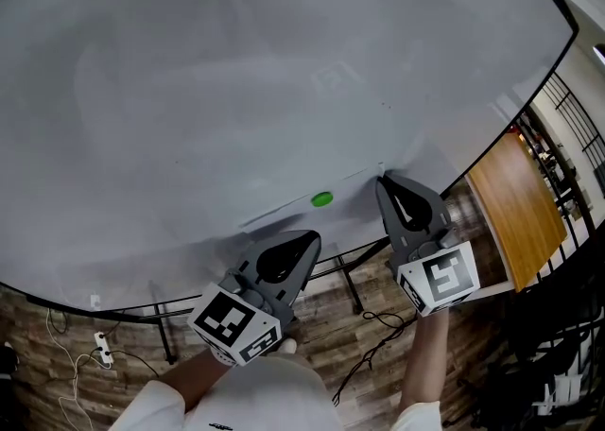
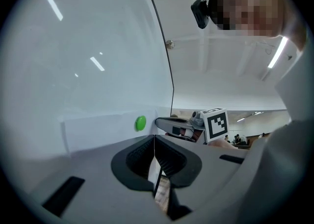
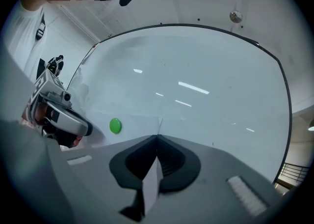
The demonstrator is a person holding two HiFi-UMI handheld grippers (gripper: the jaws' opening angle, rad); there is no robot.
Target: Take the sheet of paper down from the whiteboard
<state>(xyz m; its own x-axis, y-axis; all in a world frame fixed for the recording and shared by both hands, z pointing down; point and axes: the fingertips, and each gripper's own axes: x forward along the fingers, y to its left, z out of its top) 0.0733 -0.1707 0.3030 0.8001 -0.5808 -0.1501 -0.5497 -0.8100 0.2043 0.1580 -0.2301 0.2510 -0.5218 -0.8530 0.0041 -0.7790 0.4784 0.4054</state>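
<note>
Head view: the right gripper (image 1: 382, 179) pinches the sheet of paper (image 1: 284, 216) at its right corner, near the green magnet (image 1: 321, 198). The left gripper (image 1: 310, 236), closed and empty, sits just below the sheet.

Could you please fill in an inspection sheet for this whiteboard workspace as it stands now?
Surface: whiteboard, wiped, with faint smears and a black frame.
Job's things: sheet of paper low on the board, pinned by a green magnet.
Clutter: nothing seen.
Grippers: left gripper, jaws shut at the sheet's lower edge, grip uncertain; right gripper, jaws shut on the sheet's right corner.
Cables: white power strip and black cable on the floor.
Surroundings: wood-plank floor, wooden panel, black railing.
</note>
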